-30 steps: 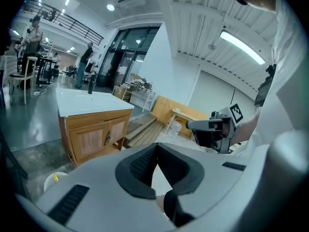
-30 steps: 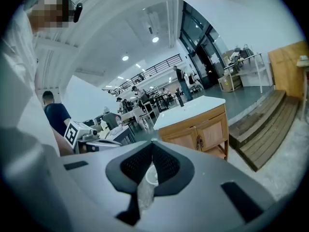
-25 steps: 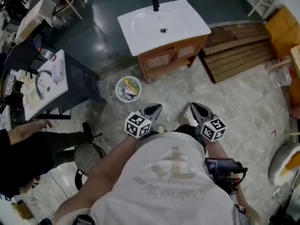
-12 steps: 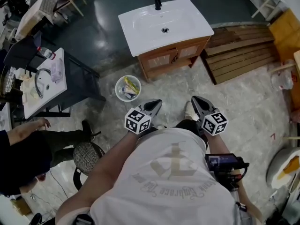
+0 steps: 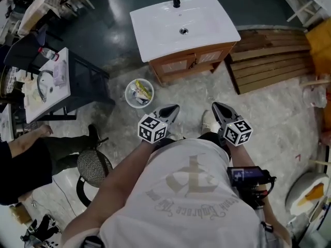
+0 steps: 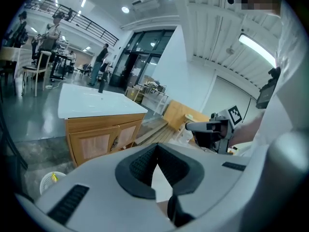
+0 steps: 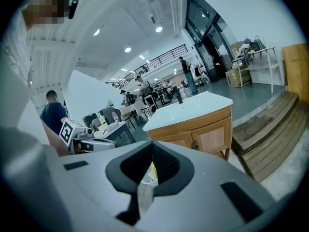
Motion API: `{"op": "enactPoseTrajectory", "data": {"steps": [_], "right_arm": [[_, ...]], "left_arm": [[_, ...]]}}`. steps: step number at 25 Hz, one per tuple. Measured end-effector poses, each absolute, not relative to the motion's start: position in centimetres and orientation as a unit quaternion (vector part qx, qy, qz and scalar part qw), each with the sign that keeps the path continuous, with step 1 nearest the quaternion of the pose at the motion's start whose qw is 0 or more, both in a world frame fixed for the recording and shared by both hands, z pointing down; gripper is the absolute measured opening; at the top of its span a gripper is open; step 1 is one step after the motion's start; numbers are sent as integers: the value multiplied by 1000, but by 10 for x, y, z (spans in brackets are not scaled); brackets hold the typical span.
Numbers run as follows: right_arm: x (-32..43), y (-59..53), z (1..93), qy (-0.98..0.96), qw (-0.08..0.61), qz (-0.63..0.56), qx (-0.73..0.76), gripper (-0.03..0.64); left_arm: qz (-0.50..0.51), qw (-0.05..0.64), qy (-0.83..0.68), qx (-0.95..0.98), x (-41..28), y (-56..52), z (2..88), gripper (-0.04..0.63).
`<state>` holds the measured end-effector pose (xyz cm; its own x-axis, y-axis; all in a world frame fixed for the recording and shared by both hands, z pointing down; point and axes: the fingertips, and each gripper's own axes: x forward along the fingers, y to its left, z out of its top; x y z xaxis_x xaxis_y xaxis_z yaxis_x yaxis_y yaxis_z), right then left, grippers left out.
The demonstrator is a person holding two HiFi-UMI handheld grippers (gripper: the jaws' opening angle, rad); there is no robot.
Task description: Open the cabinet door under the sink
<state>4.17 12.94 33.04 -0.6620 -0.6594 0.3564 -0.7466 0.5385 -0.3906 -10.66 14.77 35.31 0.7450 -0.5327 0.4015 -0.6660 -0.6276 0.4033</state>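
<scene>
Left gripper (image 5: 173, 109) and right gripper (image 5: 216, 107): jaws are clenched, nothing grasped; cabinet doors (image 5: 178, 64), shut under white sink (image 5: 155, 30), are located at twelve o'clock, well apart; waste bin (image 5: 139, 93) at ten o'clock

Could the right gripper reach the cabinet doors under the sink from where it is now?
Probably not yet: the right gripper, jaws shut, is well short of the cabinet doors. Bare floor between leaves the way free.

glossy white sink (image 5: 181, 22), wooden cabinet (image 5: 189, 63)
</scene>
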Motion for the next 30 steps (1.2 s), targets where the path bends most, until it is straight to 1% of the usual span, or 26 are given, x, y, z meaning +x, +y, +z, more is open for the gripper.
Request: {"op": "enactPoseTrajectory", "data": {"steps": [5, 13, 19, 24, 30], "right_arm": [[81, 65, 342, -878, 95, 279, 378, 12], [104, 2, 356, -893, 117, 271, 341, 14], [114, -31, 375, -905, 127, 284, 289, 12], [115, -36, 391, -915, 148, 285, 243, 14], [147, -78, 419, -917, 167, 292, 216, 14]], "left_arm": [[135, 294, -357, 877, -69, 97, 365, 11], [147, 304, -380, 861, -30, 51, 374, 11], [155, 317, -412, 840, -2, 20, 384, 11], [156, 332, -442, 819, 9, 16, 397, 11], [154, 360, -470, 791, 38, -10, 420, 11]]}}
